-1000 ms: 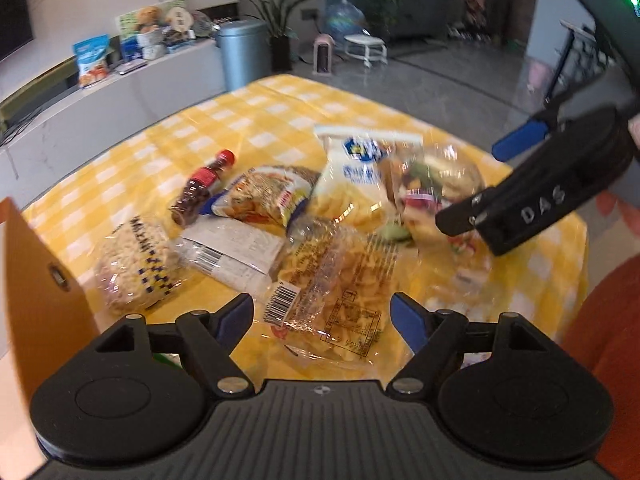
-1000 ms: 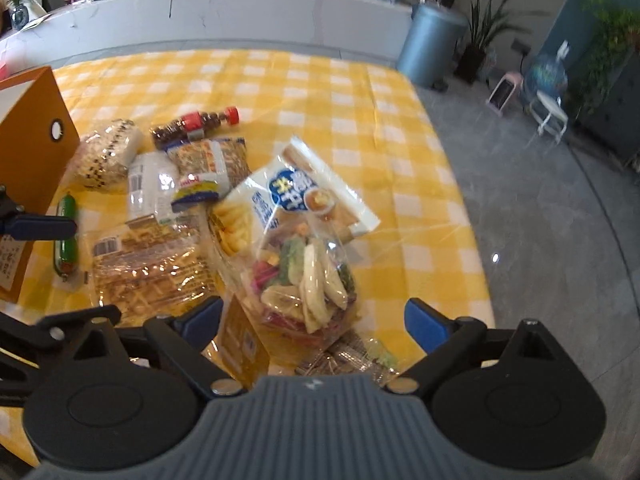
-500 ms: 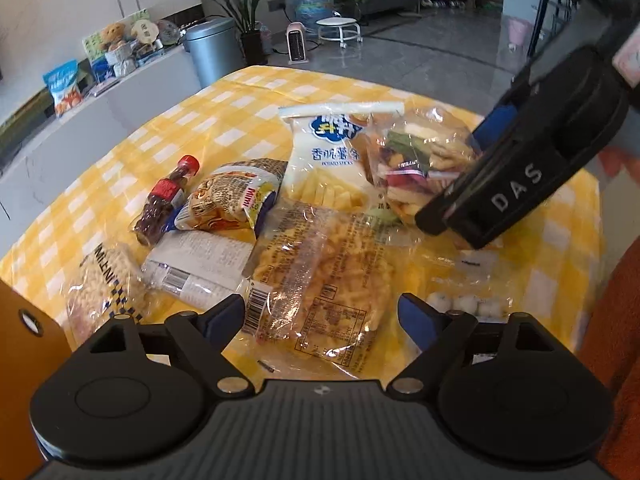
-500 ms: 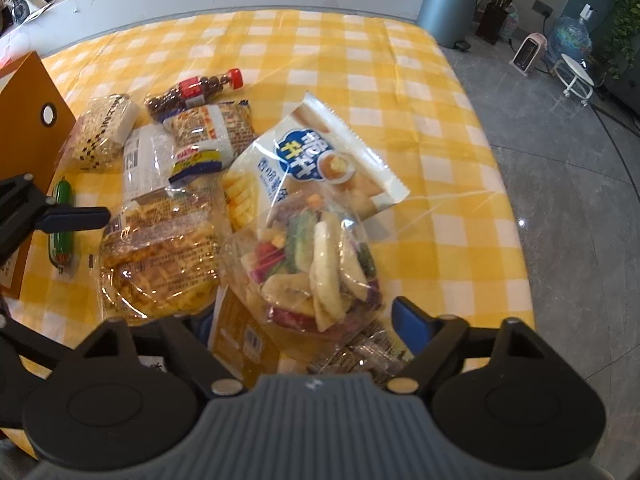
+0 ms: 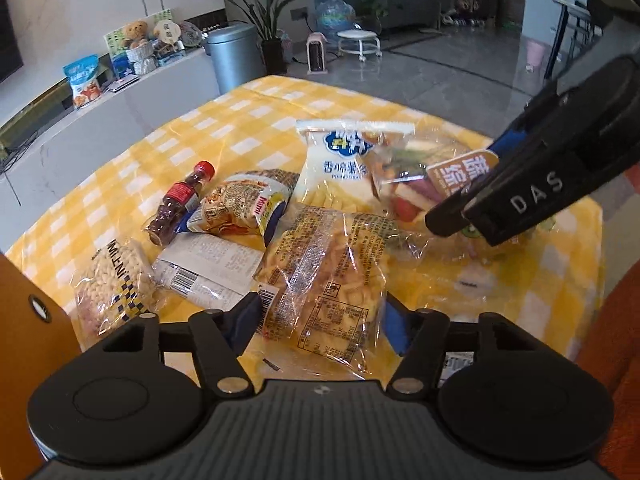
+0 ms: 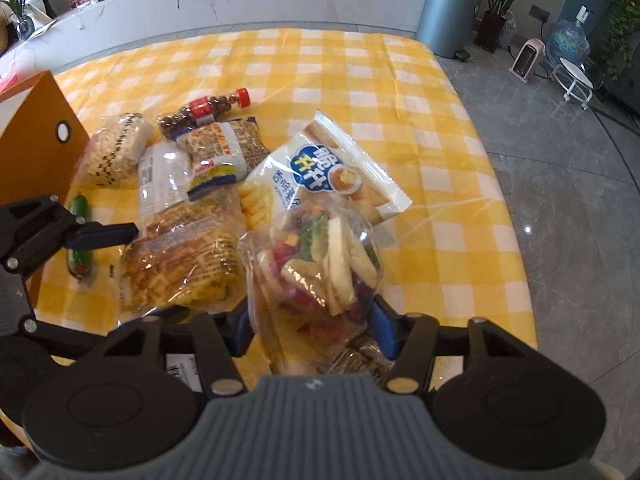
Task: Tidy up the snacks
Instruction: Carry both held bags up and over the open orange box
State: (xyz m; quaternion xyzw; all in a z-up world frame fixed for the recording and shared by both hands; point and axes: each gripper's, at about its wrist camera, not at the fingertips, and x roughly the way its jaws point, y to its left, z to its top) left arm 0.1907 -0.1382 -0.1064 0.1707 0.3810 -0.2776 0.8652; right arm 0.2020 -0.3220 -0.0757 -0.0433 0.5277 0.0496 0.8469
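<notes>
Several snack packs lie on a yellow checked tablecloth (image 6: 360,80). My left gripper (image 5: 320,320) has its fingers on both sides of a clear bag of yellow crisps (image 5: 332,272), which also shows in the right wrist view (image 6: 180,268). My right gripper (image 6: 312,328) is closed around a clear bag of mixed dried fruit and vegetable chips (image 6: 324,264); it shows from the side in the left wrist view (image 5: 532,196). Behind lie a white potato-stick bag (image 6: 328,172), a brown-and-yellow pack (image 6: 220,148), a small red-capped bottle (image 6: 204,110) and a puffed-grain pack (image 6: 116,152).
An orange box (image 6: 36,120) stands at the table's left edge, also seen in the left wrist view (image 5: 24,320). A small green sausage (image 6: 80,240) lies beside it. A white barcode pack (image 5: 208,268) lies by the crisps. The table ends at the right over grey floor.
Both grippers moved down and forward onto their bags and narrowed. The left closed around the yellow crisps bag, the right around the mixed chips bag.
</notes>
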